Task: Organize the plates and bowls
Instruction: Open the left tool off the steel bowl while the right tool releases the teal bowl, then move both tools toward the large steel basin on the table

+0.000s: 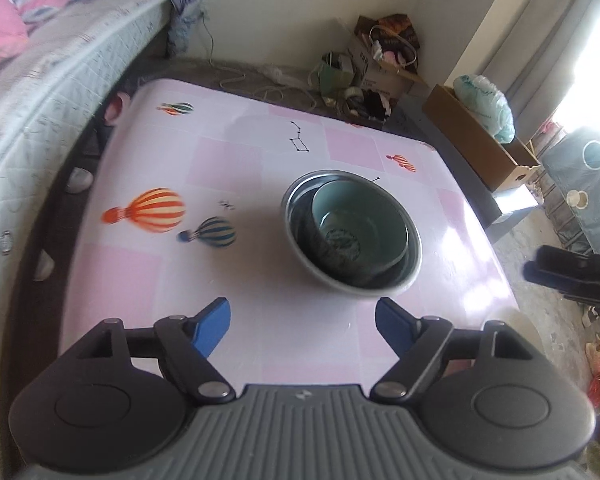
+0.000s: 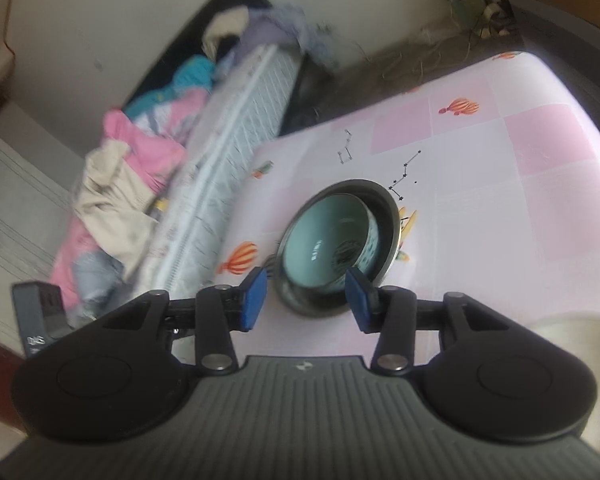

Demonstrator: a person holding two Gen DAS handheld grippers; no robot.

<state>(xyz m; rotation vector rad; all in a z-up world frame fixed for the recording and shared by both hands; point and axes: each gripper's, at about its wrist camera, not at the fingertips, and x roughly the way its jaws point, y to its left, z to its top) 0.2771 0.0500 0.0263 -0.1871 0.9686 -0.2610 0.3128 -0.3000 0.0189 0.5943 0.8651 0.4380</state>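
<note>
Teal bowl (image 1: 360,224) nested in metal bowl (image 1: 300,240) mid-table (image 1: 140,280), both jaws parted above

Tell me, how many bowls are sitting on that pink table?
2. A metal bowl stands near the middle of the pink table, and a pale green bowl sits nested inside it, leaning toward one side. Something thinner could be hidden beneath them.

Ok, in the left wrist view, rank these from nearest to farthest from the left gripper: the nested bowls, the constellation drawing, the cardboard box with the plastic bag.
From the left gripper:
1. Nested bowls, just ahead, slightly right, on the table.
2. Constellation drawing, printed mid-table beyond the bowls.
3. Cardboard box, off the table's far right, on the floor.
</note>
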